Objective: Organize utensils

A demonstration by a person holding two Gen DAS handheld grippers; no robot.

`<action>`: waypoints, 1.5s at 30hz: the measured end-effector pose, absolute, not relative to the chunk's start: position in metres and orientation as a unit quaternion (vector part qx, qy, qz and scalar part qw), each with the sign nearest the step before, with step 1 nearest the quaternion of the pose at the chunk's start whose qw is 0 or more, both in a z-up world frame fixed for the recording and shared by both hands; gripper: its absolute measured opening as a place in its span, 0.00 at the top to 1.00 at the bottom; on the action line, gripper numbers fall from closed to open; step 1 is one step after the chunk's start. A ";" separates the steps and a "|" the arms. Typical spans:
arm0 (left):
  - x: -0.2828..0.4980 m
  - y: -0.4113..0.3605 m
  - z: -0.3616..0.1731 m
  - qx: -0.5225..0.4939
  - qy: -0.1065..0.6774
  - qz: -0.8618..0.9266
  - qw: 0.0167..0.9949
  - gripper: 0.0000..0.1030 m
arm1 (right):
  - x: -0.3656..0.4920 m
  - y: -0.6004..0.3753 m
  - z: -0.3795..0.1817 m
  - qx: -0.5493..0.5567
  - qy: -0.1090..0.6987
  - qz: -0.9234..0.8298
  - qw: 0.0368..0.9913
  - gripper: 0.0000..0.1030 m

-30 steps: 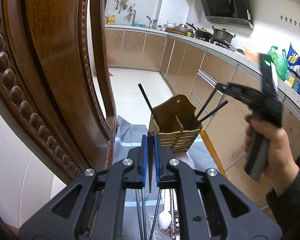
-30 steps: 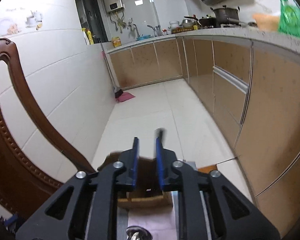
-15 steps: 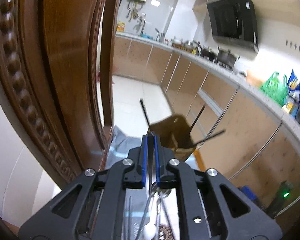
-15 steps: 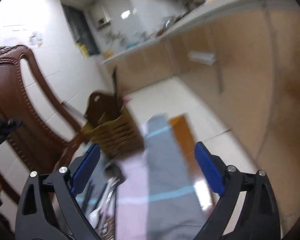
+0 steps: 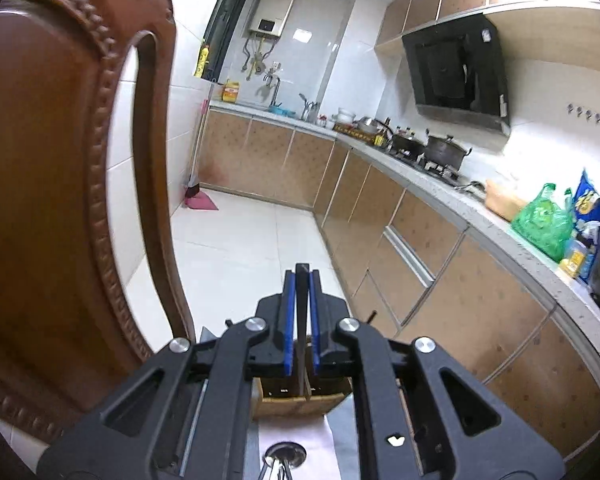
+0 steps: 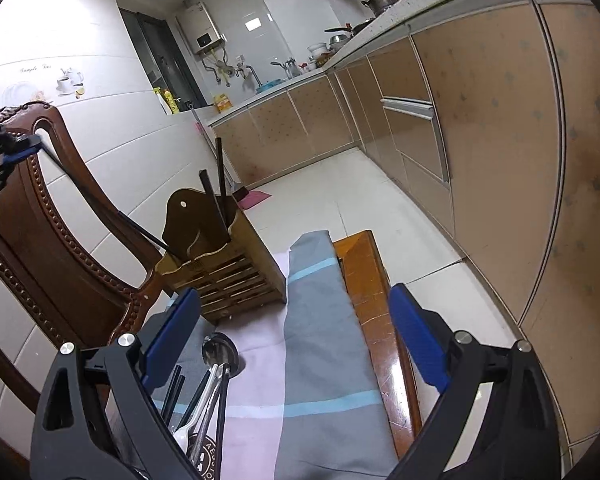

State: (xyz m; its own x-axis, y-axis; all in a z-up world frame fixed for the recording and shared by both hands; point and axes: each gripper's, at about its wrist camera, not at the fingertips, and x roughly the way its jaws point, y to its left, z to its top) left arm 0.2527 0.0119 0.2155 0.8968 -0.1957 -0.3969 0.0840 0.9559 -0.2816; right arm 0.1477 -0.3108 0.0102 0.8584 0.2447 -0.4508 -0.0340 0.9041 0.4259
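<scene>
Left gripper (image 5: 301,320) pinches a chopstick (image 5: 302,344) above the holder (image 6: 220,264); right gripper (image 6: 296,332) gapes wide, empty.

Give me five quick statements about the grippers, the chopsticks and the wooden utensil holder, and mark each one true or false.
1. The left gripper is shut on a black chopstick. True.
2. The right gripper holds a spoon. False: its jaws stand wide open with nothing between them.
3. Two black chopsticks already stand in the wooden utensil holder. True.
4. The holder lies tipped over on the floor. False: it stands upright on the striped cloth.
5. A metal spoon and more chopsticks lie on the cloth in front of the holder. True.
</scene>
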 end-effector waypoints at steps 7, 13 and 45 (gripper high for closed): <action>0.300 0.008 0.175 -0.130 0.257 -0.060 0.956 0.94 | 0.154 -0.316 0.008 0.216 0.258 0.076 0.939 0.10; 0.327 0.016 0.115 -0.161 0.315 -0.081 0.932 0.70 | 0.157 -0.306 0.007 0.206 0.267 0.090 0.937 0.10; 0.112 -0.021 -0.034 0.017 0.413 -0.087 0.906 0.06 | 0.105 -0.222 -0.021 0.056 0.386 0.166 0.906 0.10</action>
